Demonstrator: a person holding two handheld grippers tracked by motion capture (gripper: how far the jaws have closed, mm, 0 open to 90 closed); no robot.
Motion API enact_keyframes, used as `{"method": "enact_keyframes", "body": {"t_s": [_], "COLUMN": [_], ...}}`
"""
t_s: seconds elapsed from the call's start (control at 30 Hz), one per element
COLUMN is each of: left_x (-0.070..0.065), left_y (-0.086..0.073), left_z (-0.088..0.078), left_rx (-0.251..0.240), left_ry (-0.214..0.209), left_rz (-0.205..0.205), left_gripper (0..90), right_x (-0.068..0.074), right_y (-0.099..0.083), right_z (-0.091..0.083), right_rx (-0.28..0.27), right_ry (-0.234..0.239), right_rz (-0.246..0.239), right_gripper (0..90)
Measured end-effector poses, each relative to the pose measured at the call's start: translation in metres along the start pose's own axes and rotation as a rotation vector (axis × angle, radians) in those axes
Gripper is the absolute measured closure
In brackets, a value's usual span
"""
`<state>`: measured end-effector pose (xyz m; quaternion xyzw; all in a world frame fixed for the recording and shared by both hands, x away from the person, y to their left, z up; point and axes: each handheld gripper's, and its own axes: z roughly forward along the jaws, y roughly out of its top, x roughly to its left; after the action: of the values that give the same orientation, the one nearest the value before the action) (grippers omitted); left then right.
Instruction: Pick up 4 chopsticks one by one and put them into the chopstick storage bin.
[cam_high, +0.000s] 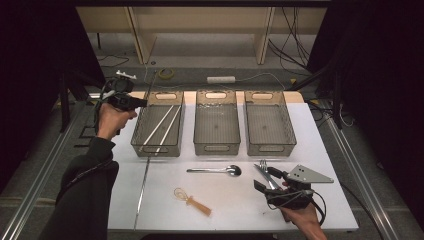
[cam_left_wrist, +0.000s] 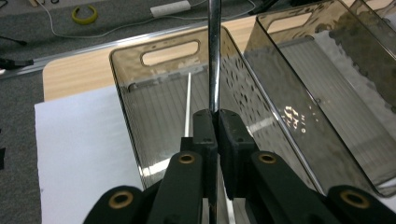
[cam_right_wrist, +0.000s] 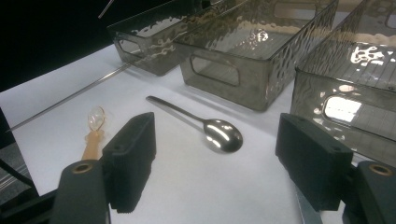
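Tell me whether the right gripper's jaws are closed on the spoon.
No: in the right gripper view the right gripper has its jaws wide apart, and the spoon lies free on the white table.

One camera looks down from above my side of the table (cam_high: 225, 205). Two ride my jaws, close in; all share the left bin (cam_high: 158, 125) (cam_left_wrist: 159, 107) (cam_right_wrist: 149, 35).

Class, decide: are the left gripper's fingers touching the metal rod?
Touching. In the left gripper view, the fingers of the left gripper are closed on the metal rod, with no gap showing.
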<state>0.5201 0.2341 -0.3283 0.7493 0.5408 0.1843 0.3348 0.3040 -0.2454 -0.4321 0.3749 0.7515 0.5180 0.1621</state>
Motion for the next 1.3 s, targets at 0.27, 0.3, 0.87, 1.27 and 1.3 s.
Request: {"method": "enact_keyframes", "body": {"t_s": [0.27, 0.3, 0.87, 1.27, 1.3], "left_x": [0.001, 0.002, -0.001, -0.008, -0.008], "left_y": [0.003, 0.002, -0.014, -0.021, -0.022], "left_z": [0.015, 0.017, 0.045, 0.058, 0.059], "left_rx": [-0.022, -0.025, -0.035, -0.026, -0.024], "left_ry": [0.010, 0.007, -0.003, -0.004, -0.004], "left_rz": [-0.003, -0.005, 0.008, 0.034, 0.033], "left_gripper": [85.5, 85.5, 85.4, 85.3, 85.3], "right_x": [0.000, -0.001, -0.001, -0.001, 0.000], "right_y": [0.000, 0.000, 0.000, -0.001, -0.001], "right_z": [0.000, 0.000, 0.000, 0.000, 0.000], "right_rx": [0.000, 0.000, -0.002, -0.001, -0.002], "right_ry": [0.004, 0.004, 0.006, 0.007, 0.006], "right_rz": [0.003, 0.003, 0.004, 0.003, 0.003], "right_gripper": [29.9, 29.9, 29.9, 29.9, 29.9]}}
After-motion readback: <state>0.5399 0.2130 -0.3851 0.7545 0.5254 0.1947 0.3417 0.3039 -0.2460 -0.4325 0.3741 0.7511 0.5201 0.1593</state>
